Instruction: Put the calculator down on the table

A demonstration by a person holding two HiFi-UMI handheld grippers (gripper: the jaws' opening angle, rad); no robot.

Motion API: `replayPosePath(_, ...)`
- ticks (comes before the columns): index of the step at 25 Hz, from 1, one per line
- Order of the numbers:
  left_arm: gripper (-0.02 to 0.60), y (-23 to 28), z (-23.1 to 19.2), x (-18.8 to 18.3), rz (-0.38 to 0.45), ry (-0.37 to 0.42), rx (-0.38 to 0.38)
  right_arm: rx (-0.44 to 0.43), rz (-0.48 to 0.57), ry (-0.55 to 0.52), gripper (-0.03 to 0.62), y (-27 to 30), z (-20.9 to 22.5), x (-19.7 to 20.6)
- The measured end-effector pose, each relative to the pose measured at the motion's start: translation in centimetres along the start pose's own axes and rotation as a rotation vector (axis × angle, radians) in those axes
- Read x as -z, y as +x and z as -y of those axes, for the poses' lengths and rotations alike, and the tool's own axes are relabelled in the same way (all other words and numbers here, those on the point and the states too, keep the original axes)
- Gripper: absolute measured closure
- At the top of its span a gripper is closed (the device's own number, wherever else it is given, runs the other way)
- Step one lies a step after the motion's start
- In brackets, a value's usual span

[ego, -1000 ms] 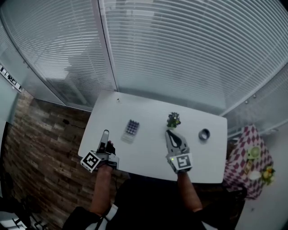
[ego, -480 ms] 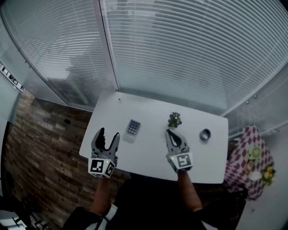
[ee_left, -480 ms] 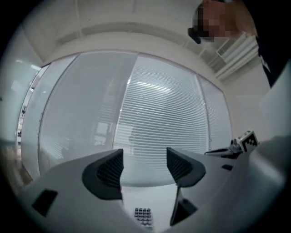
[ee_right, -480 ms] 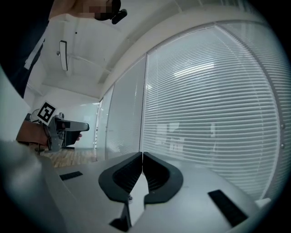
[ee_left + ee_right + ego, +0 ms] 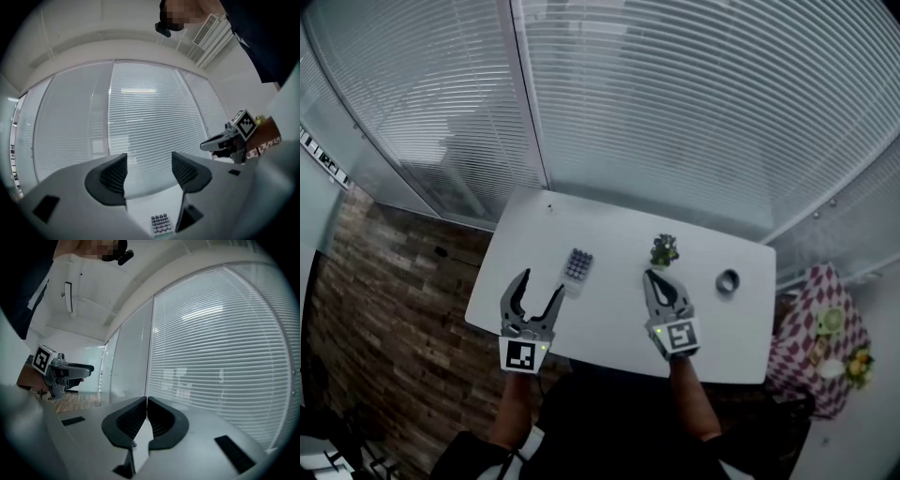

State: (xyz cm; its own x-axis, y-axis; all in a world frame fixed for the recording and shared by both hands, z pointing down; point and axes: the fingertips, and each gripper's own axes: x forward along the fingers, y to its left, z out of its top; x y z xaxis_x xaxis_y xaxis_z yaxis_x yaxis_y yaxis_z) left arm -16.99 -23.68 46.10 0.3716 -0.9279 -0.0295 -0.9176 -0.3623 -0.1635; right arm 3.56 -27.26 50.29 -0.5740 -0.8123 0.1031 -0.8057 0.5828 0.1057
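The calculator (image 5: 575, 270), a small pale slab with dark keys, lies flat on the white table (image 5: 619, 309) at centre left; it also shows low between the left jaws as the calculator (image 5: 161, 223). My left gripper (image 5: 538, 292) is open and empty, its tips just short of the calculator's near-left side. My right gripper (image 5: 652, 279) is shut with nothing in it, over the table's middle, just in front of a small plant. In the left gripper view the left gripper (image 5: 149, 169) stands wide apart; in the right gripper view the right gripper (image 5: 146, 412) has its jaws pressed together.
A small potted plant (image 5: 663, 250) stands just beyond the right gripper. A grey tape roll (image 5: 727, 280) lies at the table's right. Slatted blinds run behind the far edge. A chequered cloth with dishes (image 5: 821, 334) sits off the right end; brick-patterned floor lies to the left.
My left gripper has swung in from the table's left edge toward the calculator, turned to face forward and opened. The right gripper and calculator have stayed put.
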Motion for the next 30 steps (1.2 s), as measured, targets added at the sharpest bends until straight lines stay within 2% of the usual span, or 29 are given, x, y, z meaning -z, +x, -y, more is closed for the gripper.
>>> replayPosePath(6, 0.307, -0.1, -0.4, 0.2, 0.002, -0.025, -0.022, -0.009, -0.005, -0.003, 0.586, 0.0, -0.4, -0.1)
replayPosePath(7, 0.307, -0.2, -0.5, 0.0, 0.012, -0.01, -0.031, -0.009, -0.006, -0.005, 0.586, 0.0, -0.3, -0.1)
replayPosePath(9, 0.308, -0.3, -0.5, -0.5, 0.022, 0.075, -0.042, -0.012, 0.001, -0.012, 0.586, 0.0, -0.4, -0.2)
replayPosePath(10, 0.341, -0.3, -0.4, -0.8, 0.029, 0.125, -0.04, -0.015, 0.007, -0.015, 0.588, 0.1, -0.4, -0.3)
replayPosePath(11, 0.43, -0.4, -0.4, -0.9, 0.031, 0.137, -0.042, -0.019, 0.013, -0.017, 0.588, 0.1, -0.5, -0.4)
replayPosePath(12, 0.49, -0.5, -0.5, -0.6, 0.022, 0.085, -0.051, -0.021, 0.018, -0.017, 0.586, 0.0, -0.7, -0.5)
replayPosePath(13, 0.529, -0.7, -0.6, -0.3, 0.015, 0.015, -0.059, -0.023, 0.02, -0.014, 0.586, 0.1, -0.9, -0.6)
replayPosePath(14, 0.551, -0.7, -0.7, -0.2, 0.014, -0.022, -0.059, -0.025, 0.022, -0.011, 0.586, 0.1, -1.1, -0.7)
replayPosePath(16, 0.572, -0.7, -0.5, -0.2, 0.012, -0.015, -0.045, -0.032, 0.023, -0.007, 0.586, 0.2, -1.5, -0.9)
replayPosePath(19, 0.575, -0.7, 0.2, 0.1, -0.002, 0.008, -0.015, -0.041, 0.019, -0.019, 0.588, 0.2, -1.9, -0.9)
replayPosePath(24, 0.575, -0.6, 0.2, -0.1, 0.013, -0.009, -0.011, -0.043, -0.018, -0.08, 0.588, 0.4, -2.5, -0.8)
replayPosePath(28, 0.575, -0.7, 0.1, -0.5, 0.016, 0.004, -0.016, -0.034, 0.002, -0.053, 0.588, 0.7, -2.2, -1.1)
replayPosePath(30, 0.575, -0.8, 0.1, -0.4, 0.011, -0.016, -0.009, -0.029, 0.01, -0.046, 0.588, 0.6, -2.1, -1.3)
